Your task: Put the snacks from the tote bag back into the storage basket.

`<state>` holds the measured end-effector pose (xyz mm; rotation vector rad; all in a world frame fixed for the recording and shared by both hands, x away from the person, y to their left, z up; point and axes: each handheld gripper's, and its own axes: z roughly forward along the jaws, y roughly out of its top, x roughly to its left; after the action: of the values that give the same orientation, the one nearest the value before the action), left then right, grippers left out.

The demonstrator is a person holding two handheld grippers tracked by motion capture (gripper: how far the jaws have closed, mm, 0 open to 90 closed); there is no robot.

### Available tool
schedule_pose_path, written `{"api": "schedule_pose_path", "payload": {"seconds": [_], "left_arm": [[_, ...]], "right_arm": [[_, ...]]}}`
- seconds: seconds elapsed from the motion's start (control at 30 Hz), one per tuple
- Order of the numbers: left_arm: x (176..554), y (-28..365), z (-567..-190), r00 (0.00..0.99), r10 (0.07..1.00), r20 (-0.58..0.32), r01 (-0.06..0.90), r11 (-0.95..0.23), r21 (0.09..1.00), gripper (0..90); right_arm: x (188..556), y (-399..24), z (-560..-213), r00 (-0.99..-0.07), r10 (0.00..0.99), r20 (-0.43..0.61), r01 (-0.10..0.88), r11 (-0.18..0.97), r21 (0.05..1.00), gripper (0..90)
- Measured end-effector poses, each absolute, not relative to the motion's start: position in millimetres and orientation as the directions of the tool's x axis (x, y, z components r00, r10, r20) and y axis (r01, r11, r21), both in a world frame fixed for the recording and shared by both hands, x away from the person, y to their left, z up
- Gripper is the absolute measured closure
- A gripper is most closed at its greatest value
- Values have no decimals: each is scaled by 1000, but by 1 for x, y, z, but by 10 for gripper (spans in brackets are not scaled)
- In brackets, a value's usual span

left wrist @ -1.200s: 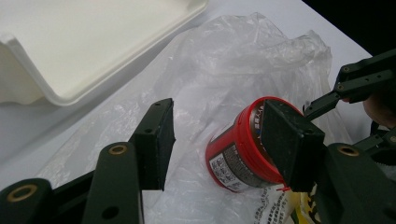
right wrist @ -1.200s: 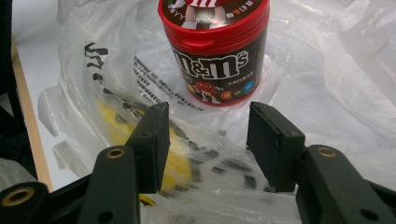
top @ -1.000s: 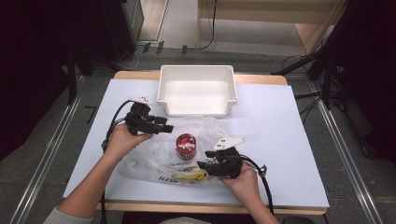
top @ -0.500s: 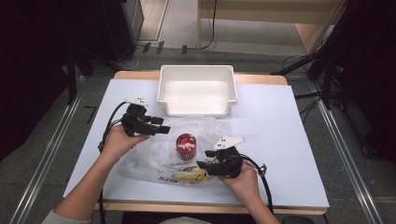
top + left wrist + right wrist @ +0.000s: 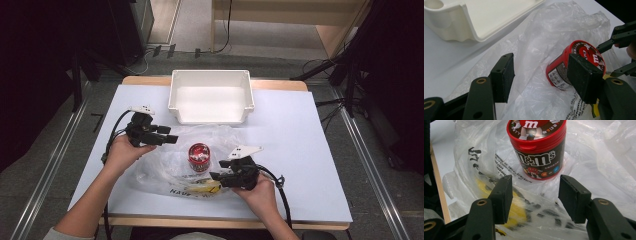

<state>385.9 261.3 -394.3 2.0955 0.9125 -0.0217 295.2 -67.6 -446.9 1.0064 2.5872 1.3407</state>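
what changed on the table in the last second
The left gripper shifted a little toward the table's left edge, jaws open and empty. The right gripper kept its place, its jaws just opening wider. The candy tub, plastic bag and white bin stayed put.

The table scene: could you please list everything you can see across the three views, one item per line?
Table: one, pale blue-white top with a wooden edge, centre of the high view.
Tray: one, white, empty, at the far middle of the table.
Plastic bag: one, clear with black print, crumpled flat on the table in front of the tray.
Candy tub: one, red lid and dark label, upright on the plastic bag.
Yellow item: one, inside the plastic bag near the table's front edge; what it is I cannot tell.
Left hand-held gripper: one, black, jaws open, left of the candy tub.
Right hand-held gripper: one, black, jaws open over the plastic bag.
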Motion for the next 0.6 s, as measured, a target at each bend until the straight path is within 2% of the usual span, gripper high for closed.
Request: {"api": "schedule_pose_path", "payload": {"seconds": [0.6], "left_arm": [[389, 265, -395, 725, 612, -317, 620, -378, 688, 402]], "right_arm": [[303, -55, -443, -794, 574, 199, 496, 424, 758, 418]]}}
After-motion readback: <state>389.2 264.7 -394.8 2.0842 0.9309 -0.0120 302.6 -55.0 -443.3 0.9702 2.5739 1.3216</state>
